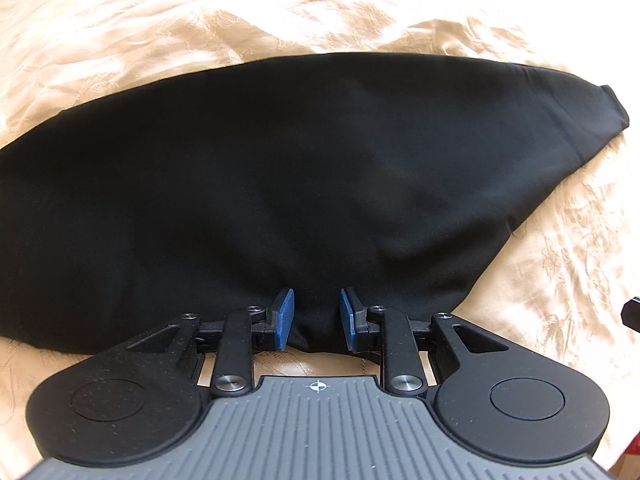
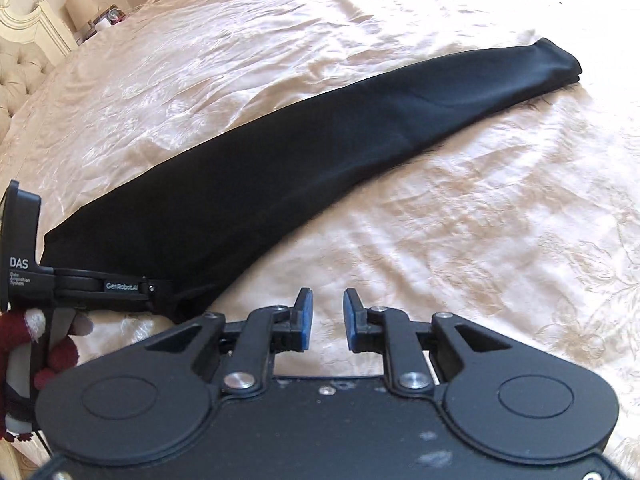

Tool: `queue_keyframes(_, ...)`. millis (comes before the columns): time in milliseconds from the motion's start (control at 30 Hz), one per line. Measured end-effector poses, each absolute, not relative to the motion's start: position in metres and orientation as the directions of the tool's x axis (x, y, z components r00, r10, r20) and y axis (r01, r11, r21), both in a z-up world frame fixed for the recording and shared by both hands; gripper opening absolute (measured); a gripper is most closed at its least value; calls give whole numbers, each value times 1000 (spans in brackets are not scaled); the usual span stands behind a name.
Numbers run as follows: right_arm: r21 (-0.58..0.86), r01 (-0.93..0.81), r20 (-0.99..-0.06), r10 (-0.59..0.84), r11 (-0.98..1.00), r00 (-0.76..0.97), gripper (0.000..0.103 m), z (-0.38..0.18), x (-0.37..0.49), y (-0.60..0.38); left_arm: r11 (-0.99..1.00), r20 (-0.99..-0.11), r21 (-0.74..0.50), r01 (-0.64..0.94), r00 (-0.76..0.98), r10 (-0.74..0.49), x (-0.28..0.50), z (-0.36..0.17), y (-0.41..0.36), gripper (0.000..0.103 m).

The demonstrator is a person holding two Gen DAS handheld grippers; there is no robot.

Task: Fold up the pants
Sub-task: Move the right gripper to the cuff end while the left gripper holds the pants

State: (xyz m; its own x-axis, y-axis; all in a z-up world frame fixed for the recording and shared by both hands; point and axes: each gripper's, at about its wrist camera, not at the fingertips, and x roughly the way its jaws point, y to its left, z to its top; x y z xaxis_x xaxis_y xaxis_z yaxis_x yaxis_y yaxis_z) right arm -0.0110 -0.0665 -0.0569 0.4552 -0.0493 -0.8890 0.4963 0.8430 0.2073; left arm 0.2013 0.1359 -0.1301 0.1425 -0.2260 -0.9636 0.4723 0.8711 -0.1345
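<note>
Black pants (image 1: 280, 184) lie flat on a cream bedspread, folded lengthwise into one long leg shape with the hem end at the far right (image 1: 608, 108). My left gripper (image 1: 316, 316) is open at the near edge of the wide end, its blue pads (image 1: 285, 316) astride a bit of the fabric edge without pinching it. In the right wrist view the pants (image 2: 304, 160) run from lower left to upper right. My right gripper (image 2: 325, 318) is open and empty over bare bedspread, to the right of the pants. The left gripper (image 2: 120, 286) shows at the left edge.
The cream satin bedspread (image 2: 480, 240) is wrinkled and covers the whole bed. A tufted headboard (image 2: 20, 68) and a bedside lamp (image 2: 78, 6) stand at the far left. A hand in a dark red sleeve (image 2: 24, 332) holds the left gripper.
</note>
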Motion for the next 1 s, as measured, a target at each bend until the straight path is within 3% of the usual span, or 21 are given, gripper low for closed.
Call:
queue_keyframes(233, 236, 473, -868, -35, 849, 496, 20, -57, -17, -145, 892, -943, -140, 429, 216, -252, 168, -106, 106, 26)
queue_keyframes(433, 237, 419, -851, -21, 876, 525, 22, -66, -12, -224, 948, -965, 27, 318, 257, -59, 177, -139, 81, 25)
queue_keyframes(600, 219, 435, -833, -65, 873, 550, 27, -69, -17, -300, 951, -939, 149, 270, 341, 50, 173, -113, 57, 26)
queue_keyframes(867, 181, 485, -784, -172, 855, 597, 33, -73, 2, -421, 943, -919, 127, 306, 395, -5, 148, -63, -9, 26)
queue_keyframes(967, 150, 474, -779, -191, 868, 597, 20, -79, 23, -444, 932, -917, 108, 347, 397, -42, 143, -49, -39, 26)
queue_keyframes(1000, 138, 468, -788, -190, 873, 586, 5, -85, 32, -450, 927, -917, 101, 362, 396, -55, 142, -46, -48, 26)
